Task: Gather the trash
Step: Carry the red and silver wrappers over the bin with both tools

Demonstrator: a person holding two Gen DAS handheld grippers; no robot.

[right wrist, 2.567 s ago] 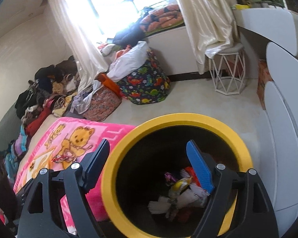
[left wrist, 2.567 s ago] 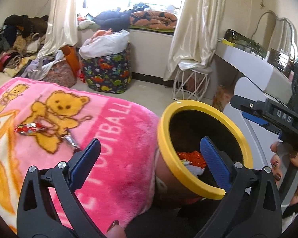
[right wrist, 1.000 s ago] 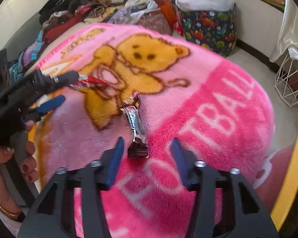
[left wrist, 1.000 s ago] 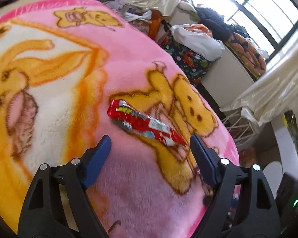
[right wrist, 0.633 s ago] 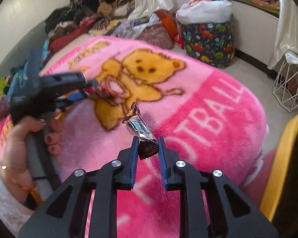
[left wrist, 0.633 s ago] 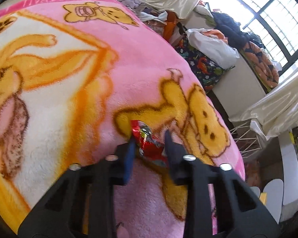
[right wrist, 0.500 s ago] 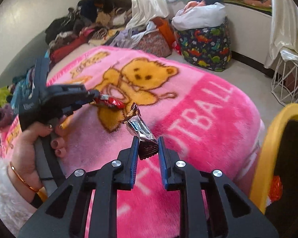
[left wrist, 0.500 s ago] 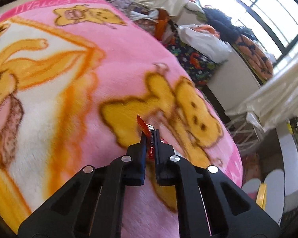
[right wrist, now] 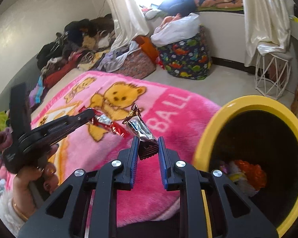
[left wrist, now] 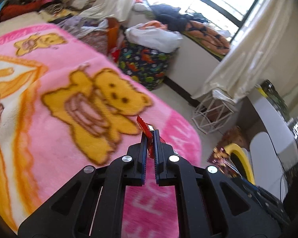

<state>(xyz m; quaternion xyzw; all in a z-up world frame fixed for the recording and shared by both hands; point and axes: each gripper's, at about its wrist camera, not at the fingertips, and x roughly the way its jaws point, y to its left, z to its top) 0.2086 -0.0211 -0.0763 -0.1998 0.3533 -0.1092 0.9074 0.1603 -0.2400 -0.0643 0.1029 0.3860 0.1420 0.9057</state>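
Both wrappers, flat on the pink bear blanket (right wrist: 168, 130) a second ago, are now lifted clear of it, one in each of my grippers.

Blanket covers the bed, bear print and white lettering facing up. Yellow-rimmed bin (right wrist: 206, 138) stands just beside the bed's near corner, at lower right in the right wrist view; crumpled red and white trash lies at its bottom. In the left wrist view only a slice of its yellow rim (left wrist: 242, 158) shows past the blanket edge.

Left gripper (left wrist: 150, 136): fingers clenched on the red wrapper (left wrist: 143, 124), whose serrated end sticks out above the tips. From the right wrist view the same gripper (right wrist: 90, 114) reaches in from the left, held by a hand (right wrist: 29, 180), with the red wrapper (right wrist: 117, 129) trailing from its tips above the blanket.

Right gripper (right wrist: 148, 140): fingers have just closed further and now pinch the lower end of the dark foil wrapper (right wrist: 139, 127), which stands tilted, twisted end up, near the bin's rim but not over it.
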